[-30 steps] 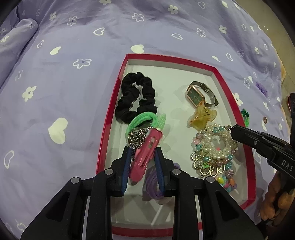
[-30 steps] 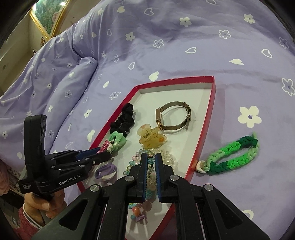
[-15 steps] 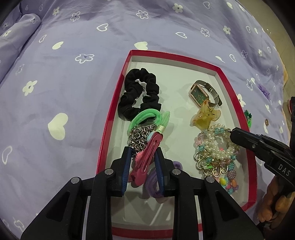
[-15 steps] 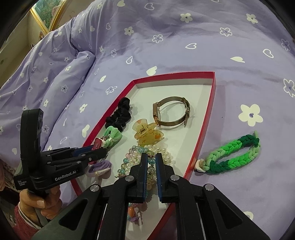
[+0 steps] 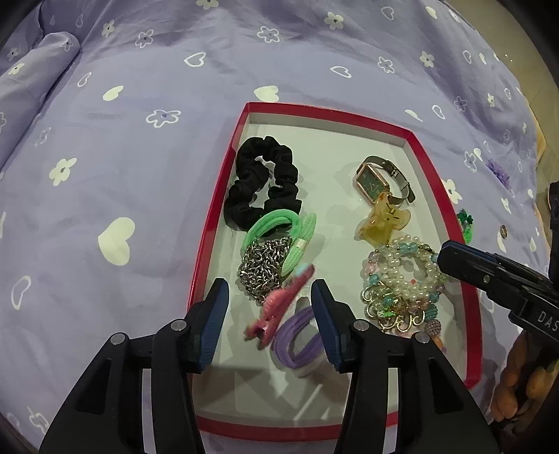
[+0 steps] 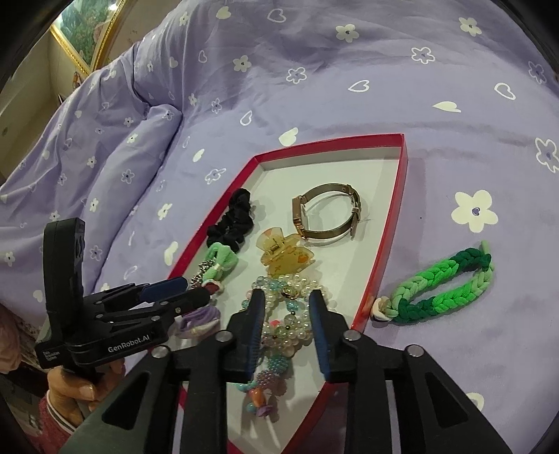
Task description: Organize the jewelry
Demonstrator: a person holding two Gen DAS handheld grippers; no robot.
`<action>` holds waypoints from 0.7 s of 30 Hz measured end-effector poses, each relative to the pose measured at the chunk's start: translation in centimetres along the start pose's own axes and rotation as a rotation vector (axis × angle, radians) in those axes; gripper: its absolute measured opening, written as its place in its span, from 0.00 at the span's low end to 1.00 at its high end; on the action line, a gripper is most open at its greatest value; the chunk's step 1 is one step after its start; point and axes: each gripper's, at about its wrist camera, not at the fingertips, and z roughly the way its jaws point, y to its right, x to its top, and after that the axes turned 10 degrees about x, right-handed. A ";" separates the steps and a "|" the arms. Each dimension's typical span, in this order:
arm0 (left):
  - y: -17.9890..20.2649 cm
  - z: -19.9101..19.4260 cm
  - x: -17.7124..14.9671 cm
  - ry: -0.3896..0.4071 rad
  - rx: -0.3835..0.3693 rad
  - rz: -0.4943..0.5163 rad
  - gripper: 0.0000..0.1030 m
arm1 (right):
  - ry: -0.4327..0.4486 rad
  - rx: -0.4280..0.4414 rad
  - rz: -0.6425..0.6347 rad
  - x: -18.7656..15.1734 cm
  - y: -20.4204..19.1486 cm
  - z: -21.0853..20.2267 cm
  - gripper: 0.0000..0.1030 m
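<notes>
A red-rimmed tray (image 5: pixel 213 213) with a white floor lies on a purple bedspread. My left gripper (image 5: pixel 269 307) is open over its near left part. A pink hair clip (image 5: pixel 279 307) lies loose between the fingers, blurred, on a silver chain (image 5: pixel 260 269) and a purple hair tie (image 5: pixel 297 340). The tray also holds a black scrunchie (image 5: pixel 263 181), a green hair tie (image 5: pixel 279 227), a watch (image 5: pixel 375 180), an amber claw clip (image 5: pixel 382 223) and beaded bracelets (image 5: pixel 401 283). My right gripper (image 6: pixel 286 314) is open above the bracelets (image 6: pixel 290 314). A green braided bracelet (image 6: pixel 443 283) lies on the bedspread right of the tray (image 6: pixel 384 237).
The purple bedspread (image 5: pixel 122 157) with white hearts and flowers surrounds the tray. A rolled fold of it (image 6: pixel 122 167) lies at the left in the right wrist view. A gold-framed picture (image 6: pixel 91 28) hangs at the far left corner. A small purple item (image 5: pixel 498 173) lies on the bedspread right of the tray.
My left gripper has opened and let go of the pink hair clip, which dropped onto the chain and purple tie. My right gripper has opened over the beaded bracelets.
</notes>
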 end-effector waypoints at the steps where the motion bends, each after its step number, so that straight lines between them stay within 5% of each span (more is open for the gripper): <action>1: 0.0 -0.1 0.0 0.002 0.001 0.000 0.47 | 0.002 0.001 -0.002 0.0 -0.1 -0.1 0.34; 9: -0.5 -1.5 -0.4 0.022 -0.002 -0.021 0.51 | 0.036 0.023 -0.004 0.1 -1.0 -1.7 0.41; 12: -0.7 -2.9 -1.0 0.051 -0.007 -0.038 0.61 | 0.061 0.038 -0.008 0.0 -1.7 -2.7 0.44; 16: -1.3 -4.8 -2.0 0.096 -0.018 -0.078 0.76 | 0.105 0.053 -0.009 -0.5 -2.6 -4.3 0.64; 21: -2.0 -6.8 -3.4 0.126 -0.036 -0.123 0.83 | 0.159 0.077 0.008 -1.4 -2.9 -6.3 0.71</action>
